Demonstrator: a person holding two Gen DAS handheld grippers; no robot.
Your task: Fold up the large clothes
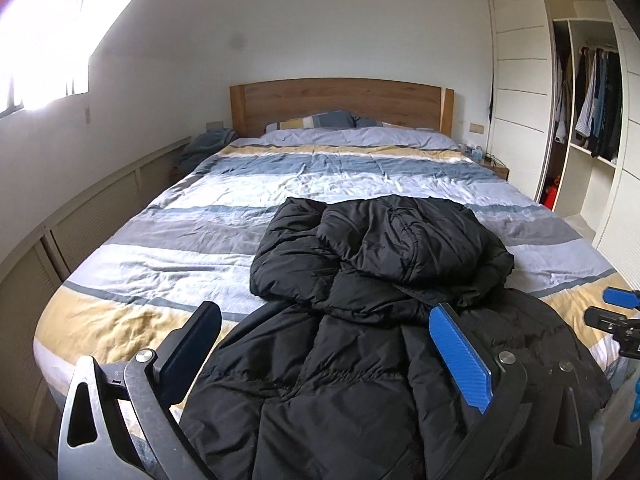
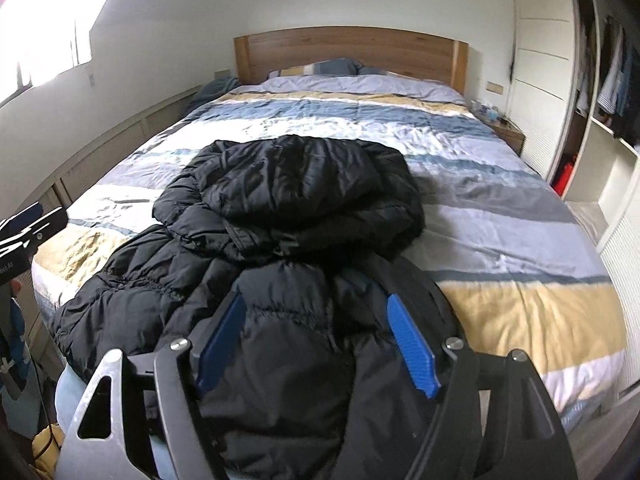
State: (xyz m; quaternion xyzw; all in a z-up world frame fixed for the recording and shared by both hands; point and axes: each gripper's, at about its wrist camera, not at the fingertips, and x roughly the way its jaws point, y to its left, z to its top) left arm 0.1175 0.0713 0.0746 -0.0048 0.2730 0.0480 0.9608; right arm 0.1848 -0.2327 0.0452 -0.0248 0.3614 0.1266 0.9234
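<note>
Both claws, left point(image 1: 324, 344) and right point(image 2: 316, 340), gape unclamped over the jacket point(image 1: 360, 280) at the bed's point(image 1: 160, 240) foot edge: puffy, slippery, light, so pinch seams.

White-walled bedroom — striped bed point(image 1: 240, 216), wooden headboard point(image 1: 340, 100), bright window point(image 1: 40, 60), open wardrobe point(image 1: 592, 100).

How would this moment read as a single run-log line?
task: fold black puffer jacket | place: striped bed | left tongs: open, empty | right tongs: open, empty | jacket: bunched, unfolded
</note>
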